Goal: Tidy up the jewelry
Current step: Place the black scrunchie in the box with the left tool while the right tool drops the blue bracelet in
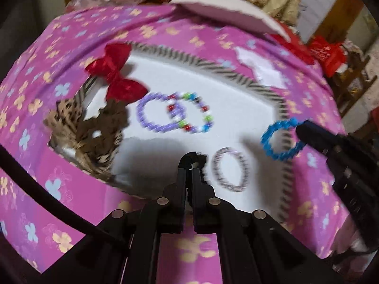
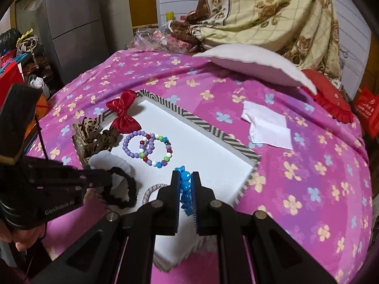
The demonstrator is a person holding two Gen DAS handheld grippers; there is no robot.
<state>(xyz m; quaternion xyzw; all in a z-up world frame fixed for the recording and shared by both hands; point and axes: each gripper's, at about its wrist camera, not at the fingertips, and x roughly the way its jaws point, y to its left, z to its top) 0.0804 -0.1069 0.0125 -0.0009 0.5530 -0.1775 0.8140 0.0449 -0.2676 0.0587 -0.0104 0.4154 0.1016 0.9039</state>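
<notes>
Your right gripper (image 2: 185, 184) is clamped on the blue bracelet (image 2: 184, 184), which hangs in the air over the near right edge of the white tray (image 2: 201, 146). Only a short arc sits between the pads; the rest of the loop dangles free, so a quick swing could let the beads slip out, and they could land on the pink cloth (image 2: 296, 165) instead of the tray.

Your left gripper (image 1: 189, 165) is closed on the black scrunchie (image 2: 123, 189), low over the tray's near left side. It is soft and may snag on a fingertip when you let go, dragging along as you pull away.

The grey ring (image 1: 231, 168) lies just right of your left fingers, near enough to be knocked when you lower. Farther in, the purple bracelet (image 2: 136, 144) and the mixed bracelet (image 2: 157, 151) already overlap; set anything close and you could tangle them further. The red bow (image 2: 123, 111) and brown bow (image 2: 94, 137) crowd the far left corner.
</notes>
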